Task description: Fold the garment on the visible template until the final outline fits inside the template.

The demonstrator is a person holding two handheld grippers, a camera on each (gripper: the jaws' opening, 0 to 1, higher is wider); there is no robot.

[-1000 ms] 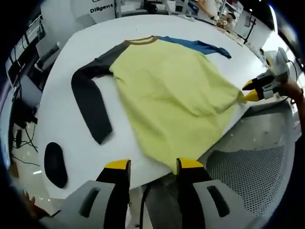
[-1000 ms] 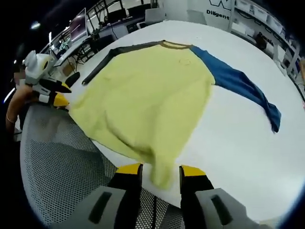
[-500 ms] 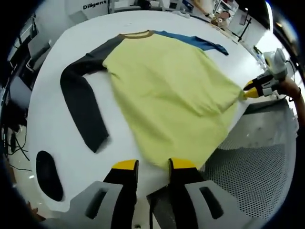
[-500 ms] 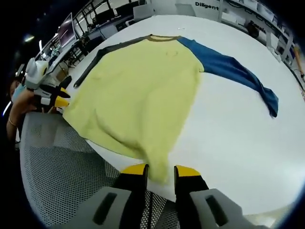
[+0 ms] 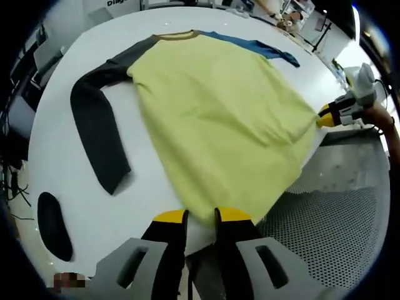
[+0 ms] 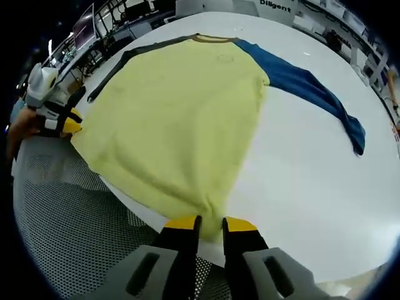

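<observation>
A long-sleeved shirt lies face up on the white table (image 5: 69,169), with a yellow body (image 5: 219,112), a dark grey sleeve (image 5: 94,131) and a blue sleeve (image 5: 256,47). My left gripper (image 5: 200,217) is shut on one corner of the near hem. In the right gripper view the yellow body (image 6: 181,112) and blue sleeve (image 6: 312,94) spread away from me, and my right gripper (image 6: 210,223) is shut on the other hem corner. Each gripper shows in the other's view: the right gripper (image 5: 329,117) and the left gripper (image 6: 64,125), both at the shirt's edge.
A grey perforated surface (image 5: 337,225) lies below the table's near edge (image 6: 75,231). A black oval patch (image 5: 53,225) sits on the table by the grey sleeve. A person's hand (image 6: 22,128) holds the left gripper. Desks and equipment stand beyond the table.
Both grippers' jaws have narrowed from open to shut on the hem corners. The hem is drawn out straighter between them, and both cameras have shifted slightly.
</observation>
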